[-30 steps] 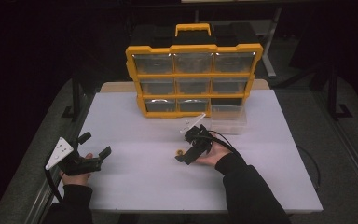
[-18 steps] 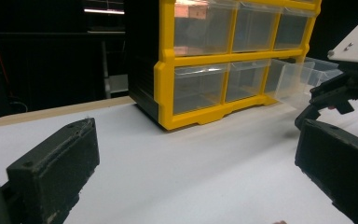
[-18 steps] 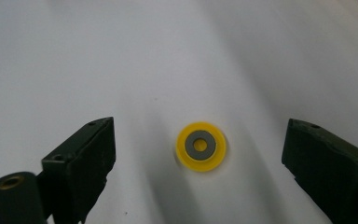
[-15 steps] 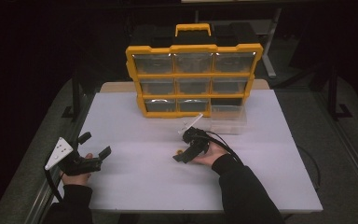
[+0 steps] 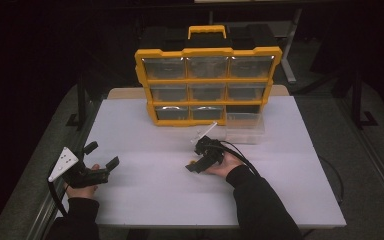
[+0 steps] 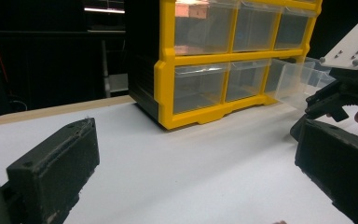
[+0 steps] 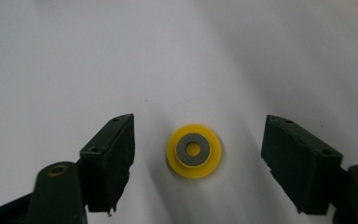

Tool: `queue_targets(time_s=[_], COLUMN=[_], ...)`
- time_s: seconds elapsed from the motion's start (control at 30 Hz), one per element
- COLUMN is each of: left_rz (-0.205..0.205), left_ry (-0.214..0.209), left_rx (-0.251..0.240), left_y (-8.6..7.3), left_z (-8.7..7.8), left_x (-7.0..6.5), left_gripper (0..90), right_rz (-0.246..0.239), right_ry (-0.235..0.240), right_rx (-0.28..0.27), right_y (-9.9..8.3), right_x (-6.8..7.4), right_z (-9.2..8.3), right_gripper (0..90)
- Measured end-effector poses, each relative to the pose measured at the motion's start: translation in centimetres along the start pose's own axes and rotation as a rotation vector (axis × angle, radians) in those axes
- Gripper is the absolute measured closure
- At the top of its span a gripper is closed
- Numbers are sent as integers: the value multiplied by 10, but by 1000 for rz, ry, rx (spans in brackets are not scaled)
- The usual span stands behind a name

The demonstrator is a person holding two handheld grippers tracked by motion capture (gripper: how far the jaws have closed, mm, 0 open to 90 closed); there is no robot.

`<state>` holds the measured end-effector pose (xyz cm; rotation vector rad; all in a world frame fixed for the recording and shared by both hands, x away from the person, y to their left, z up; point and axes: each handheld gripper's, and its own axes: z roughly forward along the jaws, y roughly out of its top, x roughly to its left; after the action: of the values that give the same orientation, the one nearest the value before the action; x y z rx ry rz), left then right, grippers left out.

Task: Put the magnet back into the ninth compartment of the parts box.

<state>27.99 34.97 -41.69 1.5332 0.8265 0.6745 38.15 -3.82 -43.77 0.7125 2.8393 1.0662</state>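
Observation:
A small yellow disc (image 7: pixel 193 150) with a grey ring on top lies flat on the white table (image 5: pixel 155 200). My right gripper (image 7: pixel 199 142) points down over it, one jaw on each side. The jaws have just been closing, and a gap still shows between each pad and the disc. From above, the right gripper (image 5: pixel 196 166) sits mid-table in front of the organizer. My left gripper (image 5: pixel 102 155) rests at the table's left, jaws wide apart with nothing between them (image 6: pixel 196 158).
A yellow organizer (image 5: pixel 207 82) with clear drawers stands upright at the back of the table. One clear drawer (image 5: pixel 245 127) stands out on the table at its lower right. A cable trails right from the right gripper.
The right hand has edged slightly left and toward the near edge. The left hand has stayed put.

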Motion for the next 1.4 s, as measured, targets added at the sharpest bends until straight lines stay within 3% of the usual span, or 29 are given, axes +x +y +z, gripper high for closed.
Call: queue_targets(time_s=[0.2,0.53,0.83,1.4], left_rz=[-1,-1,-1,-1], left_ry=[0,-3,-6,-5], left_rx=[0,-1,-3,-3], left_y=[0,0,0,0], left_z=[0,0,0,0], left_x=[0,0,0,0], left_gripper=[0,0,0,0], right_rz=[-22,-17,-27,-10], right_ry=[-19,-26,-50,-44], right_rx=[21,21,19,-7], right_y=[0,-1,-1,0], right_x=[2,2,3,2], right_z=[3,4,4,-3], right_gripper=[368,457,600,611])
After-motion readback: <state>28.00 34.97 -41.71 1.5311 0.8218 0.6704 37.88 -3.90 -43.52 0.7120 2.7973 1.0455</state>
